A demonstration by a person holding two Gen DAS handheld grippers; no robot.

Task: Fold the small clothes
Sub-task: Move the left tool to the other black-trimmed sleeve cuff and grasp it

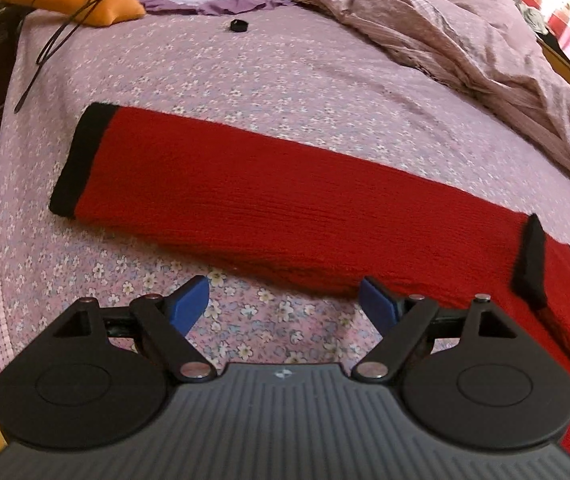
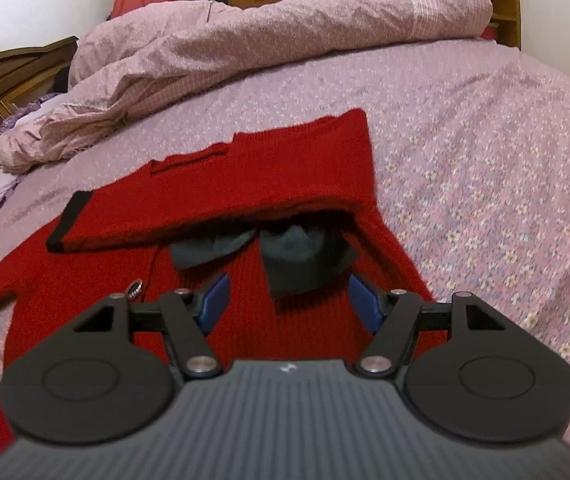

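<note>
My red sweater [image 2: 245, 184] lies on the bed [image 2: 485, 140] with one sleeve [image 2: 221, 204] already folded across (the other [image 1: 265, 192] outstretched), both my left tool [image 1: 283, 306] and right tool [image 2: 287, 302] open, empty.

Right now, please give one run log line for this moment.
left tool: open, empty | right tool: open, empty | sweater: right sleeve folded in, left sleeve out
</note>
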